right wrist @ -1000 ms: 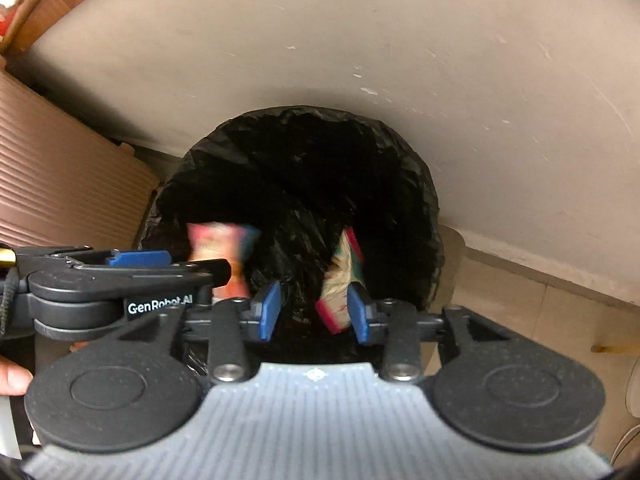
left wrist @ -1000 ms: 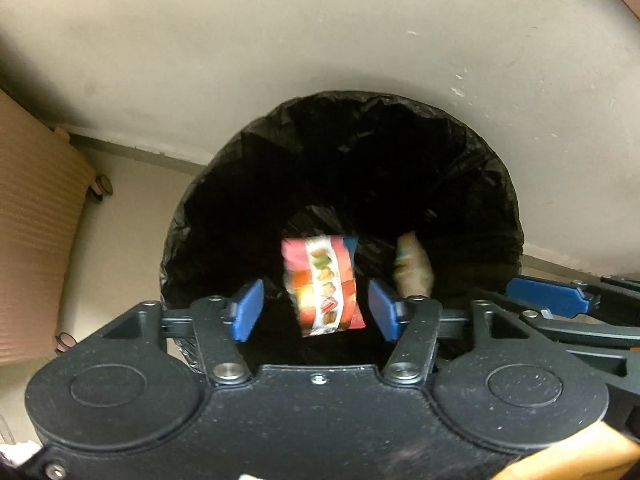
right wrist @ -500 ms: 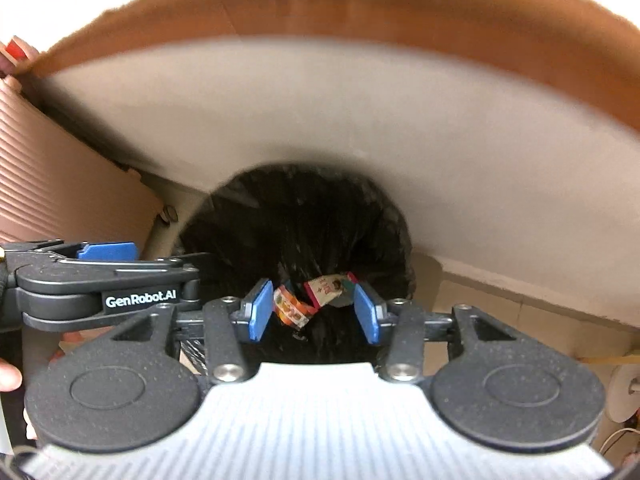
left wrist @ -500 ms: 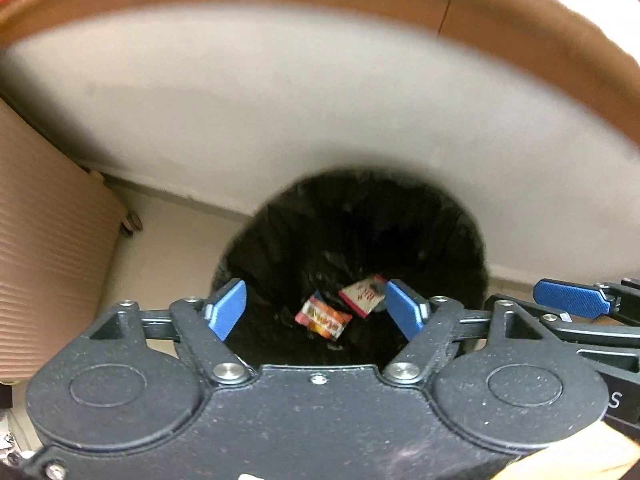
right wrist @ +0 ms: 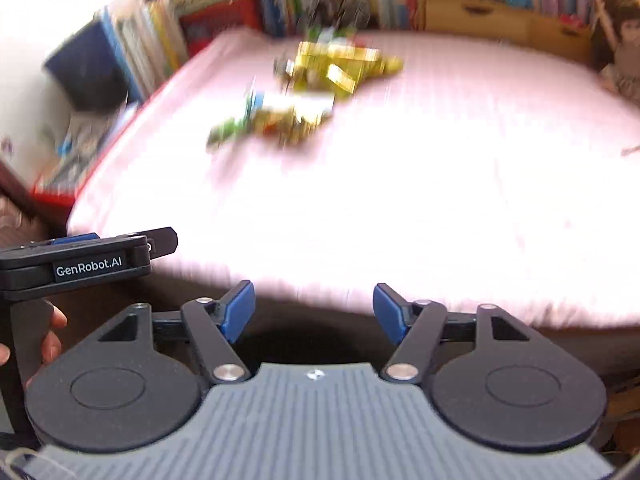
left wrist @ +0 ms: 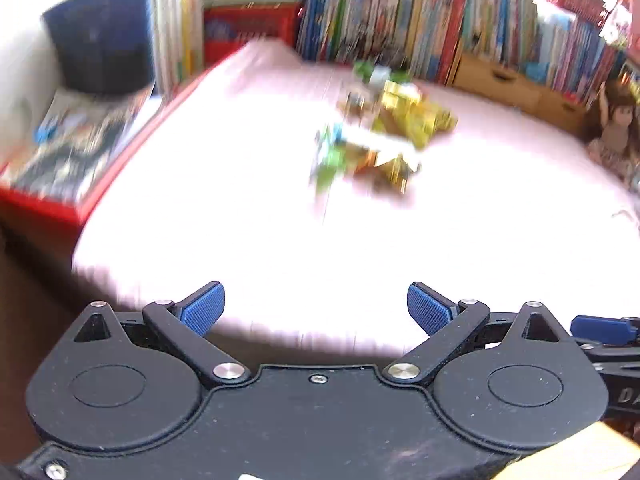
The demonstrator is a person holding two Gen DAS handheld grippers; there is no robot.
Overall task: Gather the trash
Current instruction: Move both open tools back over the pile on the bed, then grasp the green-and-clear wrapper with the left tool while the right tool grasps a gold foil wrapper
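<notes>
A blurred heap of yellow and green wrappers (left wrist: 380, 136) (right wrist: 304, 92) lies far back on the pale pink table (left wrist: 240, 220) (right wrist: 400, 220). My left gripper (left wrist: 316, 308) hangs over the table's near edge, its jaws opening wide with nothing between the blue pads. My right gripper (right wrist: 314, 312) is just beside it, jaws also opening and empty, above a dark gap below the table edge. The left gripper's body (right wrist: 80, 264) shows at the left of the right wrist view, held by a hand (right wrist: 52, 336). The trash bin is out of view.
Rows of books (left wrist: 400, 12) and a wooden drawer box (left wrist: 500, 80) line the table's far side. A doll (left wrist: 612, 132) sits at the far right. A dark blue box (left wrist: 100, 40) and a red-edged tray of clutter (left wrist: 68, 152) stand at the left.
Both grippers rose from above the black-lined bin and tilted up to face the table. The snack wrappers fell into the bin, and both sets of jaws spread wider.
</notes>
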